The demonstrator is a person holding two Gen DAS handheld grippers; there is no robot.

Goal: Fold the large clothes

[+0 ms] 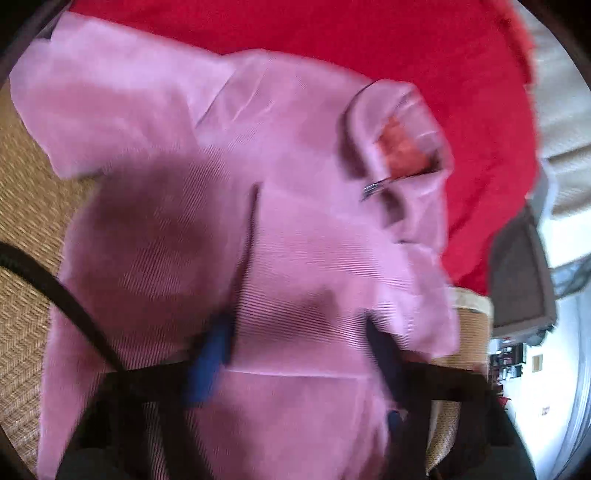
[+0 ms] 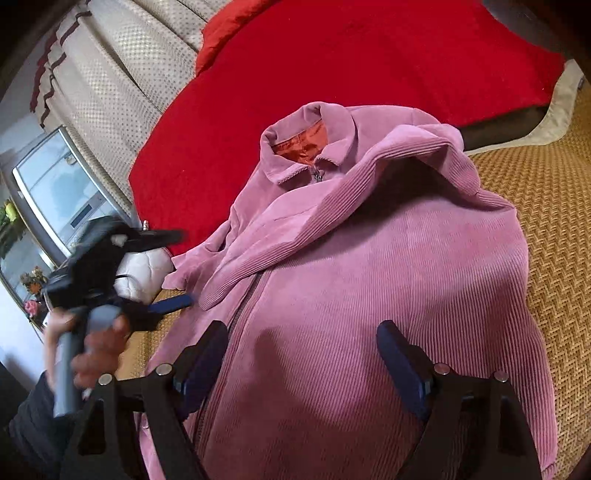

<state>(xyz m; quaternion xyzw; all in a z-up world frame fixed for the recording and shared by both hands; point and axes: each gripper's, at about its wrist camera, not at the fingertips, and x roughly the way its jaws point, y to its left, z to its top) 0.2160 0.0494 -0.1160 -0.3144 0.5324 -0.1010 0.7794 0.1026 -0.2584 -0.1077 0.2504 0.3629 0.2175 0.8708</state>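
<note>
A pink corduroy jacket [image 2: 369, 266] lies front up on a woven mat [image 2: 546, 221], zipped, with its collar [image 2: 314, 147] toward a red blanket [image 2: 332, 74]; one sleeve is folded across the chest. It also fills the left wrist view [image 1: 221, 184], which is blurred. My right gripper [image 2: 303, 350] is open and empty, hovering over the jacket's lower front. My left gripper [image 1: 295, 339] is open and empty above the jacket; in the right wrist view it shows at the left [image 2: 173, 269], beside the jacket's edge, jaws wide apart.
The red blanket [image 1: 332, 29] covers the bed beyond the collar. A cream patterned curtain [image 2: 122, 74] and a window [image 2: 62, 195] stand at the left. A white bundle [image 2: 144, 273] lies by the jacket's left edge. The woven mat [image 1: 26, 221] extends around the jacket.
</note>
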